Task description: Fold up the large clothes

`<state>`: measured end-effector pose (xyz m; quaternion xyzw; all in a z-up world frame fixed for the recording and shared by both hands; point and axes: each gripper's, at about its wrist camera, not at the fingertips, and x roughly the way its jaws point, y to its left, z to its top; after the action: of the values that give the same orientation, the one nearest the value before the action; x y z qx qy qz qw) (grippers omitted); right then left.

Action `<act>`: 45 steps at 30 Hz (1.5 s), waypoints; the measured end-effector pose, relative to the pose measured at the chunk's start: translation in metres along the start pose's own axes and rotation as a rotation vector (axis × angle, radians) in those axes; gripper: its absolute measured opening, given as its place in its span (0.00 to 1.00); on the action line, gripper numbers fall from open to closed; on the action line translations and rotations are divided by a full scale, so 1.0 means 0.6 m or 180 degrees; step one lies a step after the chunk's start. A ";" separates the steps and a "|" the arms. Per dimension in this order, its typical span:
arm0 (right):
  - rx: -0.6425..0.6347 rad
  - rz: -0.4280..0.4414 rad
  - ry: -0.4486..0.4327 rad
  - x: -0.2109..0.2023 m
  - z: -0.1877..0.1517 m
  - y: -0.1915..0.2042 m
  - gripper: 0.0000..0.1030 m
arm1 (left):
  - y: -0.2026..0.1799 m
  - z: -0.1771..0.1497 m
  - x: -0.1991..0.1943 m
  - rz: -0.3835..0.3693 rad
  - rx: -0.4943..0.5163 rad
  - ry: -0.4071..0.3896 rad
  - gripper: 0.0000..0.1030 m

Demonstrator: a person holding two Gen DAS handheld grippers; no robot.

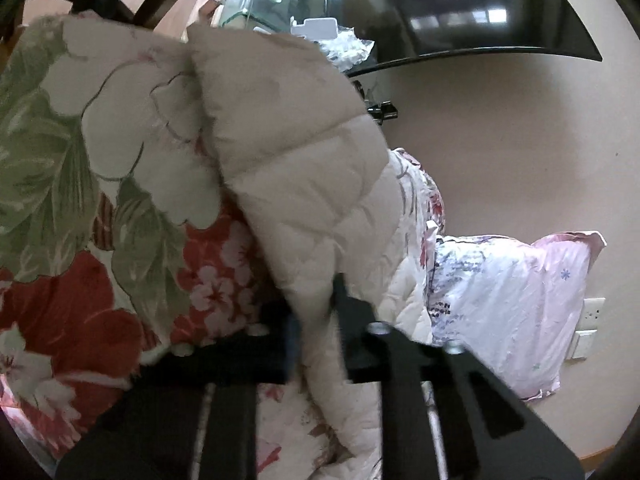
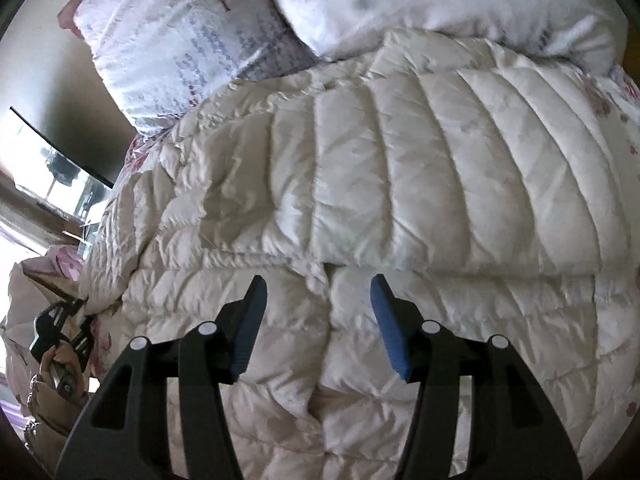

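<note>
One white puffer jacket; two pillows; one floral quilt; one television; two grippers were visible.

Quilted, faintly glossy cloth jacket

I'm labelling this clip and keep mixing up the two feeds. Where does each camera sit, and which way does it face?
Left wrist: sits on the left gripper, looking along its fingers across the bed toward the wall and a pillow; the jaws are closed on a fold of the white puffer jacket, lifted over a floral quilt.
Right wrist: sits on the right gripper, looking down at the jacket spread on the bed; jaws open, holding nothing.
Shared: the jacket, the pillow, and the left gripper at the right view's left edge.
</note>
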<state>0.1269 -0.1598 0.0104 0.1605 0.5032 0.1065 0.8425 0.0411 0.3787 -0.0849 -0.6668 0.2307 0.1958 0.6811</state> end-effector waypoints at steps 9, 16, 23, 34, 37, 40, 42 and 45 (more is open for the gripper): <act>0.0155 -0.0057 -0.0101 -0.058 -0.009 -0.051 0.53 | -0.121 -0.042 -0.055 -0.0483 0.0640 0.0004 0.04; 0.0222 0.0026 -0.0169 -0.083 0.002 -0.068 0.55 | -0.290 -0.182 -0.064 -0.1096 0.1462 0.0400 0.04; 0.0251 0.0084 -0.0138 -0.081 -0.001 -0.079 0.55 | -0.346 -0.350 -0.012 -0.1039 0.2185 0.0939 0.04; 0.0241 0.0010 -0.0123 -0.085 -0.002 -0.096 0.55 | -0.265 -0.565 0.102 -0.0171 0.3135 0.1866 0.04; -0.0020 0.0040 -0.0204 -0.095 0.014 -0.065 0.53 | -0.239 -0.560 0.102 -0.0082 0.3050 0.1973 0.07; -0.0376 0.0198 -0.0319 -0.104 0.037 -0.012 0.52 | -0.220 -0.525 0.072 -0.0105 0.2980 0.1970 0.62; -0.0631 0.0349 -0.0364 -0.104 0.051 0.032 0.50 | -0.207 -0.497 0.040 -0.0143 0.2970 0.1839 0.83; -0.1101 0.0601 -0.0392 -0.096 0.059 0.120 0.49 | -0.188 -0.457 0.012 -0.0054 0.2888 0.1766 0.84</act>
<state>0.1298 -0.1185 0.1004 0.0660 0.4077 0.2598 0.8729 0.0970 0.1009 0.0020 -0.3338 0.4583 -0.1129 0.8160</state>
